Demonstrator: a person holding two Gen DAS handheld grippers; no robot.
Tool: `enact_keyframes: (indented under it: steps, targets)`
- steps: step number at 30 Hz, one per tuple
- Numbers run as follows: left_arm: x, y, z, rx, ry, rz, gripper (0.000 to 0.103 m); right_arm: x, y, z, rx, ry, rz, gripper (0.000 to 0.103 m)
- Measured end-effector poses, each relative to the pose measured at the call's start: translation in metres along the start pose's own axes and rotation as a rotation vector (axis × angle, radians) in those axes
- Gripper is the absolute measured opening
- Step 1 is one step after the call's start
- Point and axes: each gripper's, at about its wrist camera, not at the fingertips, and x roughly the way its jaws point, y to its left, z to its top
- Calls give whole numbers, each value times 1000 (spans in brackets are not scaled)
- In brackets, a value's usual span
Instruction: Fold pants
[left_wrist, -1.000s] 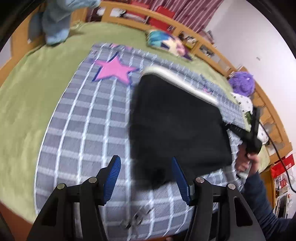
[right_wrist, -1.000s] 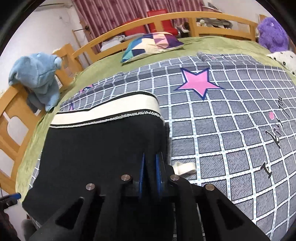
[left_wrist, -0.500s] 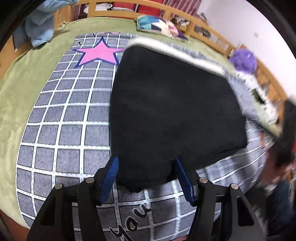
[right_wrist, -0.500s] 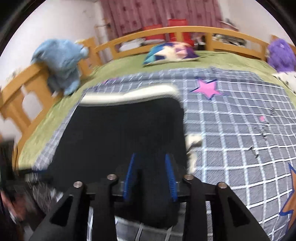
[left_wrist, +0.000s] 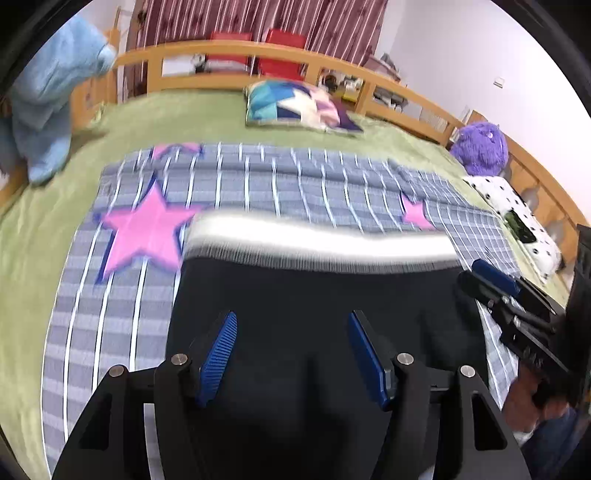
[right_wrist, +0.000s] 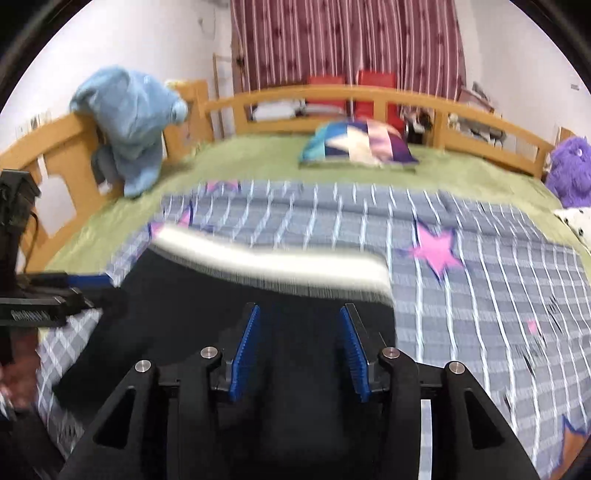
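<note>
The black pants (left_wrist: 314, 295) lie folded flat on the grey checked blanket (left_wrist: 110, 295), their white waistband (left_wrist: 317, 240) toward the far side. My left gripper (left_wrist: 291, 332) is open, its blue pads above the near part of the pants, holding nothing. My right gripper (right_wrist: 301, 328) is open over the same pants (right_wrist: 184, 314), just short of the waistband (right_wrist: 273, 262). The right gripper also shows at the right edge of the left wrist view (left_wrist: 491, 280). The left gripper shows at the left edge of the right wrist view (right_wrist: 74, 284).
The blanket with pink stars (left_wrist: 144, 225) lies on a green bed (left_wrist: 184, 118) with a wooden rail (right_wrist: 369, 92). A blue plush (right_wrist: 129, 122), a patterned pillow (right_wrist: 354, 147), a purple plush (left_wrist: 480, 147) and a spotted cloth (left_wrist: 517, 206) sit around the edges.
My right gripper has opened and let go of the pants. Both grippers have swung to face the bed's far rail, and the view is blurred by the motion.
</note>
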Motion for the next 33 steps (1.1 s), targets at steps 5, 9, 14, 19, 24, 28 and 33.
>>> enact_keyframes:
  steps: [5, 9, 14, 19, 24, 28, 33]
  targets:
    - [62, 3, 7, 100, -11, 182, 64, 84, -6, -1, -68, 95, -103, 47]
    - [71, 26, 1, 4, -14, 90, 64, 89, -12, 0, -52, 94, -114, 45]
    - [72, 21, -2, 20, -2, 109, 64, 90, -19, 0, -30, 90, -89, 46]
    - [63, 17, -6, 33, 36, 130, 66, 92, -15, 1, -47, 100, -92, 46]
    - [46, 23, -28, 39, 88, 163, 69, 75, -16, -9, -76, 99, -88, 50]
    - [26, 27, -50, 12, 116, 203, 69, 52, -19, -28, -55, 130, -78, 58]
    - [3, 23, -74, -30, 139, 185, 69, 25, -19, -49, -11, 178, -82, 59]
